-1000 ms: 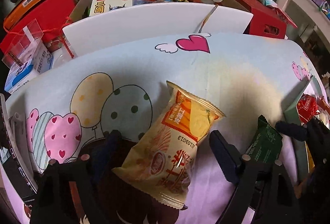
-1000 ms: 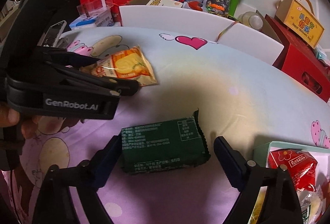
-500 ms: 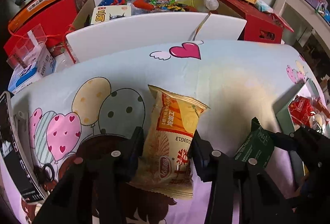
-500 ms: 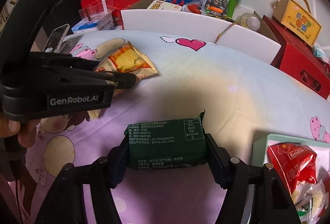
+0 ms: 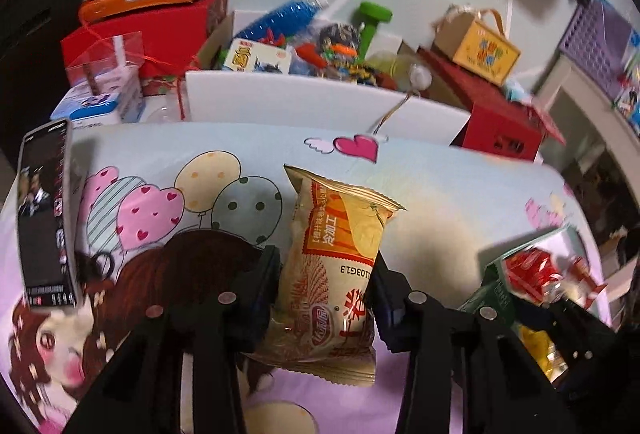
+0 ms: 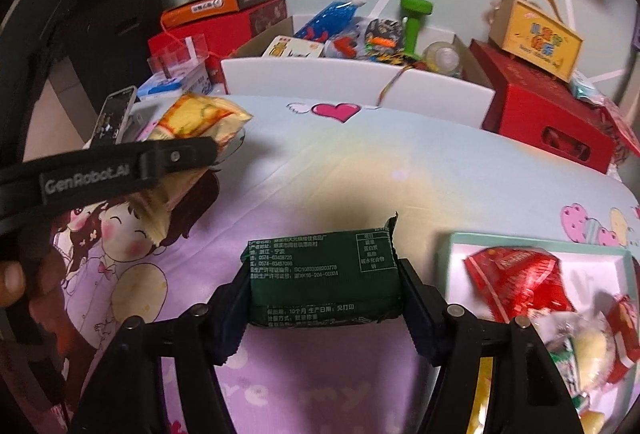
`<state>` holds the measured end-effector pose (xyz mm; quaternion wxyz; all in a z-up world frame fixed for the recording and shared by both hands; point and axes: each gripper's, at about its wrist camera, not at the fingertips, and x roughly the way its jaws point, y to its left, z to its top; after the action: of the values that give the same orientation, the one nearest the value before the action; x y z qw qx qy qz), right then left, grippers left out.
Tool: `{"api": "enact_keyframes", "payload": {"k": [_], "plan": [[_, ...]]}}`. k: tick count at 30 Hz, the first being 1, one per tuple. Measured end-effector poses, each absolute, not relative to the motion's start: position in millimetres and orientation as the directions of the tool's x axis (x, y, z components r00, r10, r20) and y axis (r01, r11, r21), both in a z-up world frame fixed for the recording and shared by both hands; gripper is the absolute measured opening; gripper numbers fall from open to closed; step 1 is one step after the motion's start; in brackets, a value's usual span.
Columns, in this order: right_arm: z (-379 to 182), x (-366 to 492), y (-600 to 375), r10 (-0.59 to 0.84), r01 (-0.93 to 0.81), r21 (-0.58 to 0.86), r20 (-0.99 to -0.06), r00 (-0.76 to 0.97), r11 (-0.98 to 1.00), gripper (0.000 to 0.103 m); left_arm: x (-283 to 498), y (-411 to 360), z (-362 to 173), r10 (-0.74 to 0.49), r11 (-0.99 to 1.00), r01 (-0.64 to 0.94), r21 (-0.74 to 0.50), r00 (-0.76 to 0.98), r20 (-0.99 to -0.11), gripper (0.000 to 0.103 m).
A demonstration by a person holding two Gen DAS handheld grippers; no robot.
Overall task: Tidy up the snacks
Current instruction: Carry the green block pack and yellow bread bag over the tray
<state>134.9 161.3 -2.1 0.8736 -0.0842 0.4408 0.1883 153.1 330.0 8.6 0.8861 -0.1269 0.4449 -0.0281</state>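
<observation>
Risk notes, both packets gripped. My left gripper (image 5: 326, 298) has its jaws clamped on the sides of the yellow chip bag (image 5: 336, 266), low on the bag, so most of it stands above the grip and leans forward. The bag is puffy and slick; it may squirm out or tip over, and a harder squeeze may crush the chips. My right gripper (image 6: 324, 298) has its jaws pressed against both ends of the green packet (image 6: 324, 274), which looks firm and squarely seated.

The snack tray (image 6: 448, 246) sits at the right edge of the tabletop (image 6: 400, 162), already holding a red packet (image 6: 516, 274) and other wrappers. Both hands heading there together may collide, judging by how close the left gripper shows in the right wrist view. Dropping onto the piled wrappers may push something over the tray rim. A phone (image 5: 44, 214) lies at the left edge, well apart.
</observation>
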Motion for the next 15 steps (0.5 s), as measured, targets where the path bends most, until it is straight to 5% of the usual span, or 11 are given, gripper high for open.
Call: {"api": "enact_keyframes", "payload": {"k": [15], "plan": [[28.0,101.7,97.5,0.197,-0.255,0.047,-0.771,0.606,0.966,0.07,105.0,296.4,33.6,-0.172,0.926,-0.157,-0.344,0.633,-0.755,0.044]]}}
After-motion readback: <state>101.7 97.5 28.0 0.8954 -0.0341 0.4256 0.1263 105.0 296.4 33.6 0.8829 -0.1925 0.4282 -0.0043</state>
